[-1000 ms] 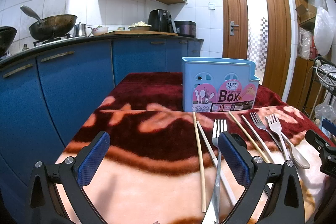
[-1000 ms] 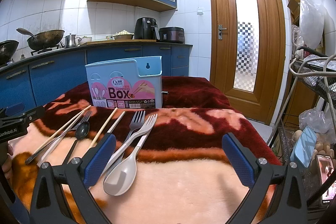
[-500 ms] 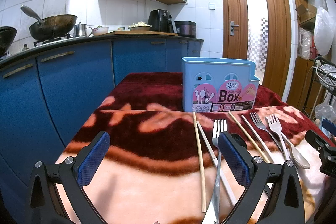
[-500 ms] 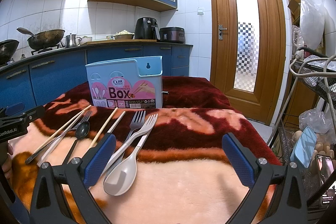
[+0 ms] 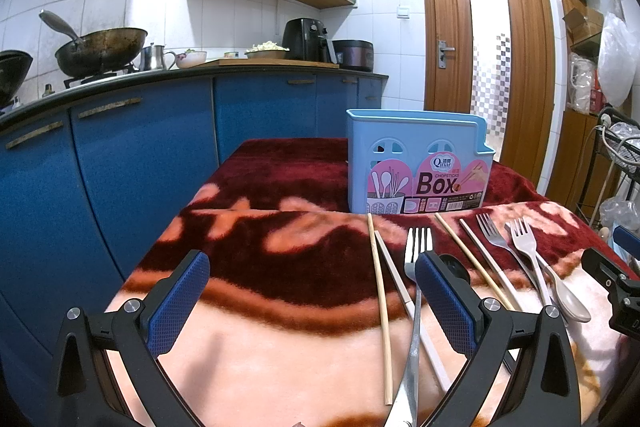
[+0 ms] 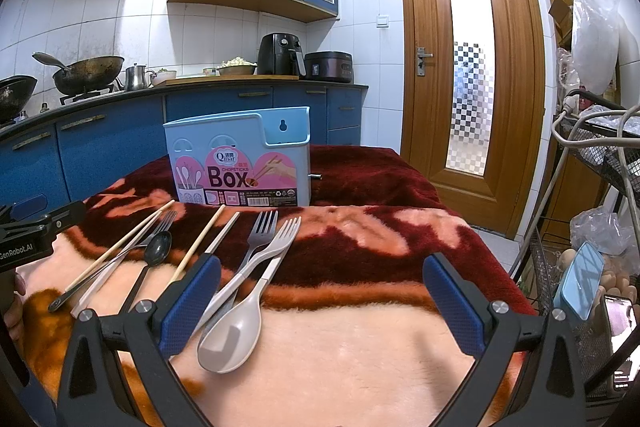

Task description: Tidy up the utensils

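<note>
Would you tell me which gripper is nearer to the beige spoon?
Right. The right gripper has the beige spoon just inside its left finger; the left gripper sits well left of the spoon, beyond the chopsticks.

A blanket-covered worktop (image 6: 360, 327) carries a blue box (image 6: 240, 159), chopsticks (image 5: 378, 291), forks (image 6: 260, 231) and spoons (image 6: 232, 331).

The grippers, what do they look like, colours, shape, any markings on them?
Both match. The left gripper has black angular arms with silver screws, and two fingers faced with blue cross-hatched pads. The right gripper is built the same way. In the right wrist view, the left gripper's black body carries white "GenRobot.AI" lettering and a blue pad at its tip. No cables or sleeves show.
</note>
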Available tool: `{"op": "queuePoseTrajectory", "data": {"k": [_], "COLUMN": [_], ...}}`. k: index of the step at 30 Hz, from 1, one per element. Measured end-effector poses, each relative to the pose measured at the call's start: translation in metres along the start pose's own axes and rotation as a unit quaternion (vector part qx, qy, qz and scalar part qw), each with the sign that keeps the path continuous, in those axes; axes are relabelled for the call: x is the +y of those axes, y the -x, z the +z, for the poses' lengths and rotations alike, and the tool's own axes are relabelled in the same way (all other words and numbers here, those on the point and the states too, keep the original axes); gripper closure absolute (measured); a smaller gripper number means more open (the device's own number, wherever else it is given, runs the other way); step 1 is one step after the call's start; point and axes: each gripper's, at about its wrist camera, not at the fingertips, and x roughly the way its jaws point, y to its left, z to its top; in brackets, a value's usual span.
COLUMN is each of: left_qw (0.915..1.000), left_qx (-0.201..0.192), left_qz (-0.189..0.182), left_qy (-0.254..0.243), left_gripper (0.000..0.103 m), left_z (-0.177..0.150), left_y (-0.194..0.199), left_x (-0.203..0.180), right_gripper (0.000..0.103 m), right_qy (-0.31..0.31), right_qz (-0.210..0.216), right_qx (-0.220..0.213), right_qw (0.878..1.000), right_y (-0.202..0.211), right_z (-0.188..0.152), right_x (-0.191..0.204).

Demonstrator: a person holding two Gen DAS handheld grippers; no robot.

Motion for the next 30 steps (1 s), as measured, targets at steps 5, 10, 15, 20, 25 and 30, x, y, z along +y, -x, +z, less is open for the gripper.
{"op": "queuePoseTrajectory", "data": {"k": [5, 10, 15, 20, 25, 30], "left_qw": [1.0000, 1.0000, 1.0000, 1.0000, 1.0000, 1.0000], "left_qx": [0.000, 0.000, 0.000, 0.000, 0.000, -0.001], "left_qz": [0.000, 0.000, 0.000, 0.000, 0.000, 0.002], "left_qy": [0.000, 0.000, 0.000, 0.000, 0.000, 0.000], "left_gripper": [0.001, 0.001, 0.001, 0.001, 0.001, 0.001], "left_z": [0.0000, 0.0000, 0.0000, 0.0000, 0.0000, 0.0003], "left_y": [0.0000, 0.0000, 0.0001, 0.0000, 0.0001, 0.0001], "left_x": [0.0000, 0.0000, 0.0000, 0.0000, 0.0000, -0.0004], "right_gripper": [0.000, 0.000, 0.000, 0.000, 0.000, 0.000], "right_qy": [0.000, 0.000, 0.000, 0.000, -0.001, -0.002], "right_qz": [0.000, 0.000, 0.001, 0.001, 0.001, 0.001], "right_qx": [0.000, 0.000, 0.001, 0.001, 0.001, 0.001], "right_qw": [1.000, 1.000, 1.000, 1.000, 1.000, 1.000], "right_y": [0.0001, 0.0001, 0.0000, -0.0001, -0.0006, -0.0020], "right_z": [0.0000, 0.0000, 0.0001, 0.0000, 0.0003, 0.0020], "right_x": [-0.0001, -0.0002, -0.0003, -0.0004, -0.0015, -0.0048]}}
